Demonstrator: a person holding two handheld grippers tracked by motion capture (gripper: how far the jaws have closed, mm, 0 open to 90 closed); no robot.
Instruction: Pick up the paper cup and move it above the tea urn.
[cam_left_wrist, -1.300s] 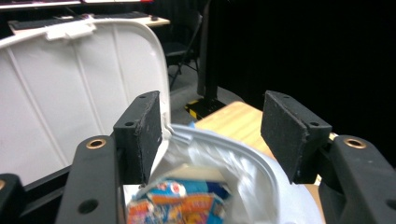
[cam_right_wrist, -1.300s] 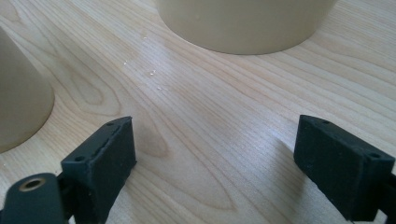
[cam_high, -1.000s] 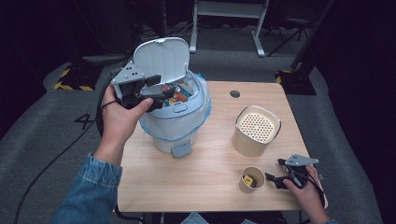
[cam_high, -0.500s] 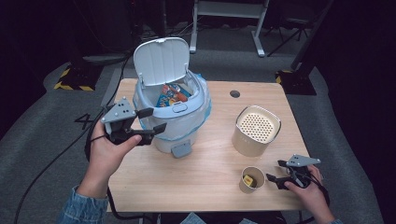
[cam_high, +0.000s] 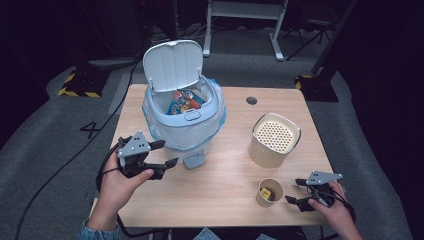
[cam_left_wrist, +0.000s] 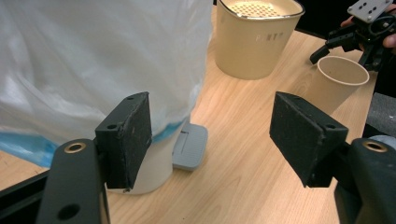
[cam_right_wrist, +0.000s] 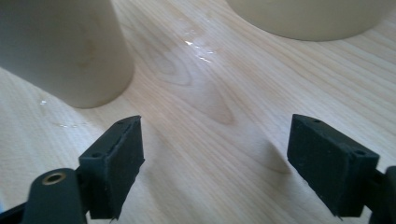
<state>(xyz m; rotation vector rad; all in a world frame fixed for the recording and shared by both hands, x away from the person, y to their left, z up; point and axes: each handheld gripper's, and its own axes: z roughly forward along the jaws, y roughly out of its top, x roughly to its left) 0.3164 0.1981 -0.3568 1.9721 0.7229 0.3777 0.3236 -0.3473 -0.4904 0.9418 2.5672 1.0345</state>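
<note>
The left gripper (cam_high: 162, 154), jaws opening and empty, was lowered beside the lined white pedal bin (cam_high: 184, 115); the right gripper (cam_high: 296, 190), released, was held beside the small paper cup (cam_high: 269, 192).

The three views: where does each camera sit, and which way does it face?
High view: above the table, facing forward and down on the bin; both hands and forearms show.
Left gripper view: on the left gripper, facing the bin base and cup; its open jaws show.
Right gripper view: on the right gripper, low over the table; open jaws show.
All share the cup.
</note>
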